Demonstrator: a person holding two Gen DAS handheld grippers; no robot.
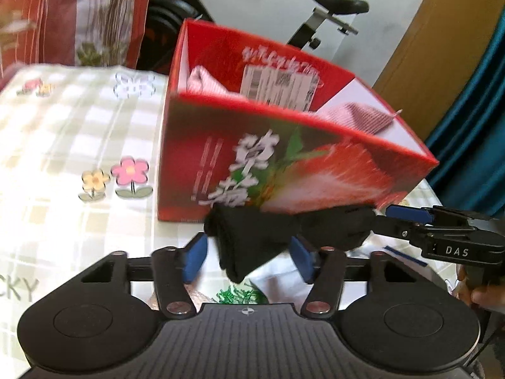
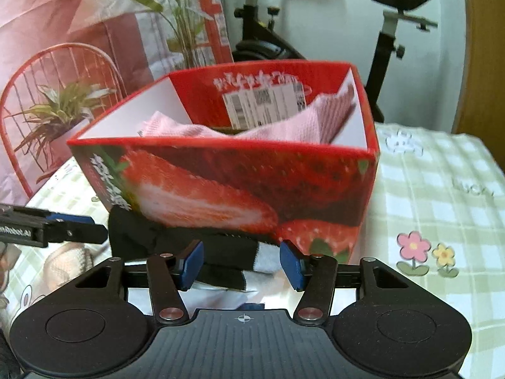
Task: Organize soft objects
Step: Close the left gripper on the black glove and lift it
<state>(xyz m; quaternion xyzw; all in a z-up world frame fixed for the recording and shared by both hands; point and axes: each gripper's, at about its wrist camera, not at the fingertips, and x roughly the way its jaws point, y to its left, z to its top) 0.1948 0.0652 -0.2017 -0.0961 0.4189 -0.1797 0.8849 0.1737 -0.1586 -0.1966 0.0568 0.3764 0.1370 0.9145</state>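
While both grippers hover open, black sock [image 1: 252,240], strawberry box [image 1: 284,158]

Black sock [image 1: 252,237] bunched, apparently before strawberry box [image 1: 284,164].

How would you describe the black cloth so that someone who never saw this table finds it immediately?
Find the big red strawberry box on the checked tablecloth. In front of its near wall, the black cloth hangs between the left gripper and the right gripper. It is the only dark fabric; the cloths inside the box are pink.
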